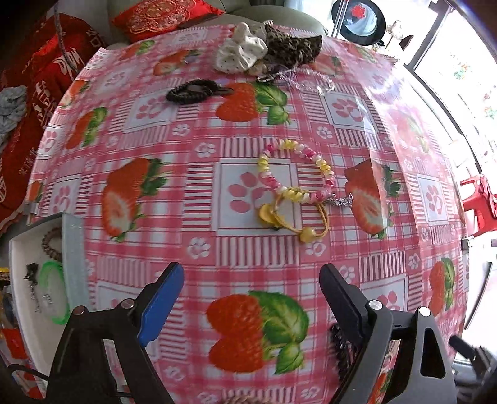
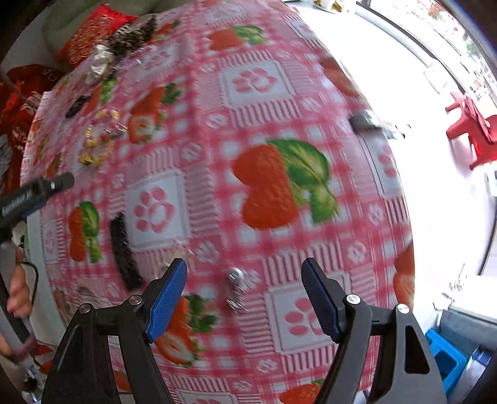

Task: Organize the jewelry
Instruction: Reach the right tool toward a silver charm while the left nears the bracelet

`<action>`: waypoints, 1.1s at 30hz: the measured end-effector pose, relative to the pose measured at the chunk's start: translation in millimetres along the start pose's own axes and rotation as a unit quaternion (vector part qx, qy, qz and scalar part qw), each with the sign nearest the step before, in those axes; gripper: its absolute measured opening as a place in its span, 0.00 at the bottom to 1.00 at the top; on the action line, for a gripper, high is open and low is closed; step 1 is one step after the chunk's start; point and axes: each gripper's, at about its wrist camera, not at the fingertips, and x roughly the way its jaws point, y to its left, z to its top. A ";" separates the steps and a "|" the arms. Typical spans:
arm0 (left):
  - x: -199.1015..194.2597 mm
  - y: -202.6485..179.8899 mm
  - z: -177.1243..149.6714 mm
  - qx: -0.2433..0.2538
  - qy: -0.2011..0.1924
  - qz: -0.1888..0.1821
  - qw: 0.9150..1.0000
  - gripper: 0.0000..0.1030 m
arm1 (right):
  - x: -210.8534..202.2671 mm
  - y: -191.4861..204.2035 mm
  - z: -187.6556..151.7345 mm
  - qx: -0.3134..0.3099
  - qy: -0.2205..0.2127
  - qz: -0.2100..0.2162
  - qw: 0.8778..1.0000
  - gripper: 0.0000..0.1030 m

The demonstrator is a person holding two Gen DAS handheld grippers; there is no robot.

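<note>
A pink, yellow and white bead bracelet (image 1: 298,171) lies mid-table with a yellow hair tie (image 1: 295,222) at its near side. My left gripper (image 1: 251,279) is open and empty, short of them. A white tray (image 1: 18,279) at the left edge holds a brown bead bracelet (image 1: 51,244), a green bangle (image 1: 57,292) and a dark earring (image 1: 31,273). My right gripper (image 2: 245,276) is open and empty over a small silver piece (image 2: 236,289). A dark hair clip (image 2: 124,251) lies to its left. The bead bracelet shows far left in the right wrist view (image 2: 99,136).
At the table's far side lie a black hair tie (image 1: 192,91), a white scrunchie (image 1: 240,51), a leopard scrunchie (image 1: 292,46) and a clear chain (image 1: 307,80). The strawberry tablecloth (image 1: 155,186) covers the table. Red cushions (image 1: 161,15) sit behind. A red stool (image 2: 469,124) stands to the right.
</note>
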 end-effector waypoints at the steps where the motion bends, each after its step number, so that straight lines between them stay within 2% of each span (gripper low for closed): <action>1: 4.1 -2.1 1.5 -0.001 0.002 0.000 1.000 0.92 | 1.7 -3.6 -3.2 0.004 0.004 0.000 1.000 0.76; 6: 17.4 -5.7 7.6 -0.014 0.009 0.000 1.000 0.92 | 8.6 -10.4 -18.4 0.014 0.012 -0.002 1.000 0.77; 7: 19.3 -6.3 9.2 -0.017 0.008 0.000 1.000 0.85 | 10.2 -10.0 -20.7 0.014 0.014 -0.002 1.000 0.76; 9: 25.1 -7.3 13.4 -0.018 0.012 0.001 1.000 0.81 | 14.0 -8.5 -25.1 0.015 0.018 -0.004 1.000 0.76; 15: 34.8 -12.6 19.8 -0.019 0.009 0.005 1.000 0.81 | 24.0 2.3 -29.7 0.002 0.023 -0.014 1.000 0.57; 20: 40.3 -17.1 27.3 -0.014 0.004 0.009 1.000 0.81 | 26.0 13.2 -29.7 -0.011 0.015 -0.030 0.999 0.53; 23: 41.4 -18.2 33.0 -0.015 0.002 0.007 1.000 0.77 | 26.2 14.7 -30.1 -0.013 0.013 -0.032 0.999 0.53; 25: 41.5 -17.6 39.0 -0.018 0.001 0.002 1.000 0.70 | 26.5 16.6 -31.3 -0.018 0.012 -0.034 0.999 0.53; 32: 41.7 -15.9 49.8 -0.010 -0.001 -0.003 1.000 0.70 | 27.3 16.0 -29.6 -0.020 0.013 -0.032 0.999 0.53; 33: 42.1 -16.5 49.3 -0.007 -0.003 -0.002 1.000 0.66 | 27.5 17.1 -29.4 -0.022 0.012 -0.034 0.999 0.53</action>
